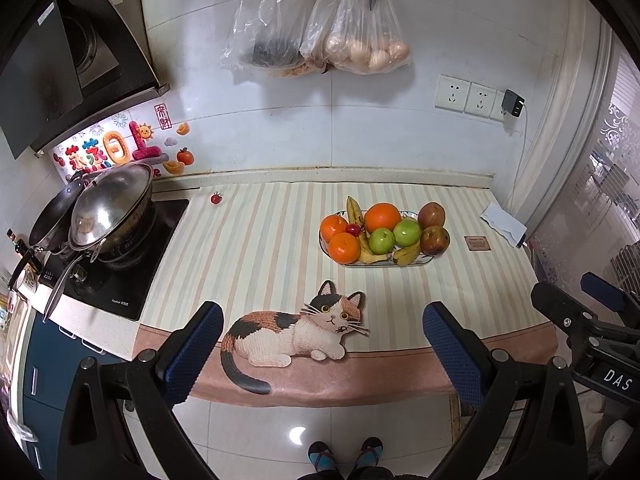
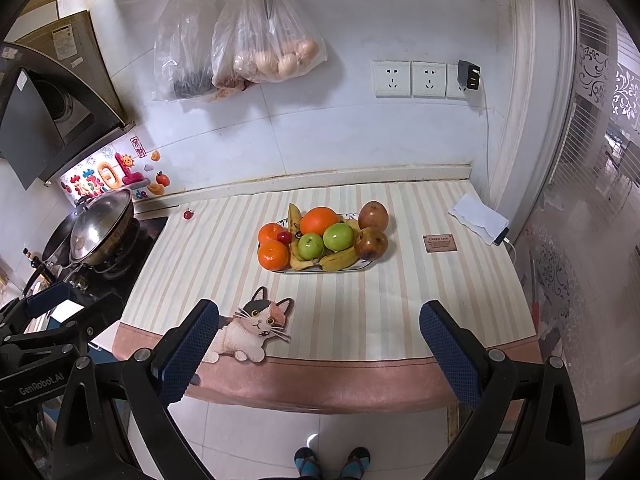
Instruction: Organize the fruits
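Note:
A plate [image 1: 416, 263] [image 2: 362, 266] on the striped cloth holds three oranges [image 1: 382, 217] [image 2: 319, 220], two green apples [image 1: 406, 232] [image 2: 338, 236], two brownish-red apples [image 1: 434, 240] [image 2: 371, 243], bananas [image 1: 406, 255] [image 2: 338, 261] and a small red cherry tomato [image 1: 352, 229] [image 2: 284, 236]. Another small red tomato [image 1: 216, 198] [image 2: 188, 213] lies alone at the back left near the stove. My left gripper [image 1: 322, 344] is open and empty, back over the counter's front edge. My right gripper [image 2: 319, 344] is open and empty, also at the front edge.
A stove [image 1: 120, 264] with a lidded wok [image 1: 108, 208] [image 2: 100, 224] stands at left. A cat-shaped mat [image 1: 296, 328] [image 2: 252, 330] lies at the front. A folded white paper [image 1: 503, 224] [image 2: 478, 218] and a brown label [image 1: 477, 244] [image 2: 440, 243] lie right. Bags [image 1: 360, 40] [image 2: 272, 52] hang on the wall.

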Demonstrator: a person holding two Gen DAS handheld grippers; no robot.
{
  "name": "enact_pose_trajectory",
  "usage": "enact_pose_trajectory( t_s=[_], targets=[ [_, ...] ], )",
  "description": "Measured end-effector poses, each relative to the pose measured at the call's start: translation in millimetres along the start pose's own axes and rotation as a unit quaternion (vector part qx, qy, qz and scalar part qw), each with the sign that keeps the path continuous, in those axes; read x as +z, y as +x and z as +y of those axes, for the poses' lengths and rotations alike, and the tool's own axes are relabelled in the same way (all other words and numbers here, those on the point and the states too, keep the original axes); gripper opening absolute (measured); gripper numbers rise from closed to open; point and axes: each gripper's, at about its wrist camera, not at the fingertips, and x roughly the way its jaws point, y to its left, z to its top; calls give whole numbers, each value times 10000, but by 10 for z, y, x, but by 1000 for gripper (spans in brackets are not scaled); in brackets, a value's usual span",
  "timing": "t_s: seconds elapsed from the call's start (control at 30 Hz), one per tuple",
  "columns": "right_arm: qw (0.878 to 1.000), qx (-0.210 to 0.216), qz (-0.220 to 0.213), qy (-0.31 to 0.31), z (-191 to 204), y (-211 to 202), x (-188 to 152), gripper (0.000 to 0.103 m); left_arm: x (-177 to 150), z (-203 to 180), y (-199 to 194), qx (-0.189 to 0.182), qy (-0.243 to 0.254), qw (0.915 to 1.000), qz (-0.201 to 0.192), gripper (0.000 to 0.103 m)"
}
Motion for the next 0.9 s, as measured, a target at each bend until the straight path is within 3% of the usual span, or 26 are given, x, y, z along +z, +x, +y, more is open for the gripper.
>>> enact_pose_trajectory(
  t_s=[0.9],
  targets=[
    [10000, 38, -21, 22, 42, -7, 30, 102, 86, -10, -9, -1, 63, 10000, -55, 102]
  ],
)
